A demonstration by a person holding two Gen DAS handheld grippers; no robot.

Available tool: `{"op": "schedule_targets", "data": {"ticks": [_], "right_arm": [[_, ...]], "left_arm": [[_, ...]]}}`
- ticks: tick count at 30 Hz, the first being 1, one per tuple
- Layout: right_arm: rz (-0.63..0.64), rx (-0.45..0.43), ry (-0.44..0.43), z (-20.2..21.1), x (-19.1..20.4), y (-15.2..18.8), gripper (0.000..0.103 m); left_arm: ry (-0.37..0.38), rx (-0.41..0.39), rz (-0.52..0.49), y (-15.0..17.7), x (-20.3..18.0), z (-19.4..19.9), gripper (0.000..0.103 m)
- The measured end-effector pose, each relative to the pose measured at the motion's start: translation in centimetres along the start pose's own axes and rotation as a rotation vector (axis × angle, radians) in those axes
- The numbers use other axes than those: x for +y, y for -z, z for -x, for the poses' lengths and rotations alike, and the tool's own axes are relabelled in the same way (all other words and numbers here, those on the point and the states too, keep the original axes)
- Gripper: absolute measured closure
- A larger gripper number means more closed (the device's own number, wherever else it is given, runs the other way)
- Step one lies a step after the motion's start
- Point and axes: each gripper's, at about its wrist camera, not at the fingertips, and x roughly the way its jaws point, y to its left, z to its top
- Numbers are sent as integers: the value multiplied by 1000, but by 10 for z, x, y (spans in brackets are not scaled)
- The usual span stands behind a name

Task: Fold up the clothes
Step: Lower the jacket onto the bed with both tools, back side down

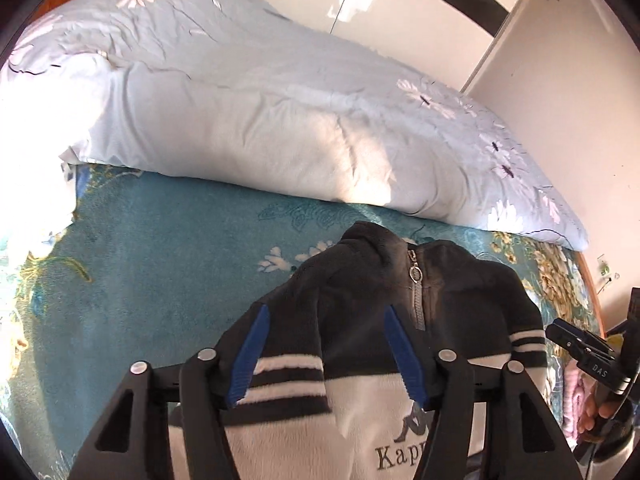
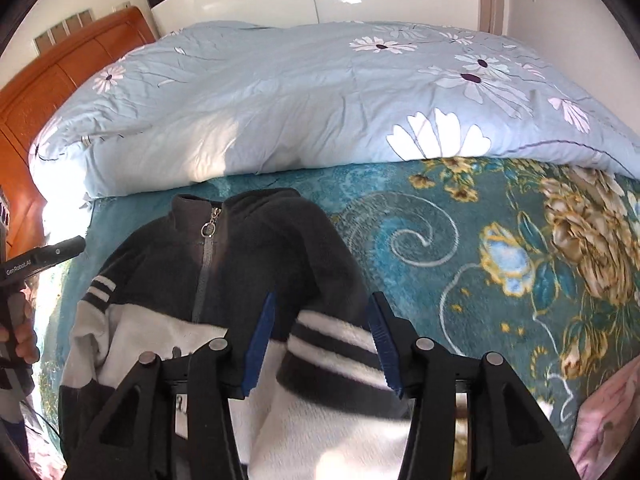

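Two grippers hang over one fleece jacket (image 1: 360, 300) on a teal blanket (image 1: 160, 260). The left gripper (image 1: 326, 354) has its jaws spread, a striped sleeve lying between them. The right gripper (image 2: 324, 346) is spread too, over the other sleeve. A quilt (image 2: 280, 100) lies ahead of both.

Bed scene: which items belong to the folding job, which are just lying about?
Job:
- fleece jacket, zipped, laid flat
- left gripper, jaws open over one shoulder
- right gripper, jaws open over the other shoulder

Lying about:
- teal floral blanket
- light blue duvet
- pink cloth
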Motion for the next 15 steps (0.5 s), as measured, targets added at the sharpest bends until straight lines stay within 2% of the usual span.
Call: {"op": "schedule_targets", "data": {"ticks": [3, 7, 10, 15], "right_arm": [[-35, -13, 48, 27, -20, 45, 53], [-96, 25, 69, 52, -42, 118, 53], [-118, 81, 116, 63, -51, 167, 53], [-213, 110, 127, 74, -67, 211, 53]], "left_arm": [[-26, -31, -9, 28, 5, 28, 34], [-48, -2, 80, 69, 32, 45, 34], [-28, 21, 175, 85, 52, 53, 34], [-40, -33, 192, 86, 58, 75, 34]]}}
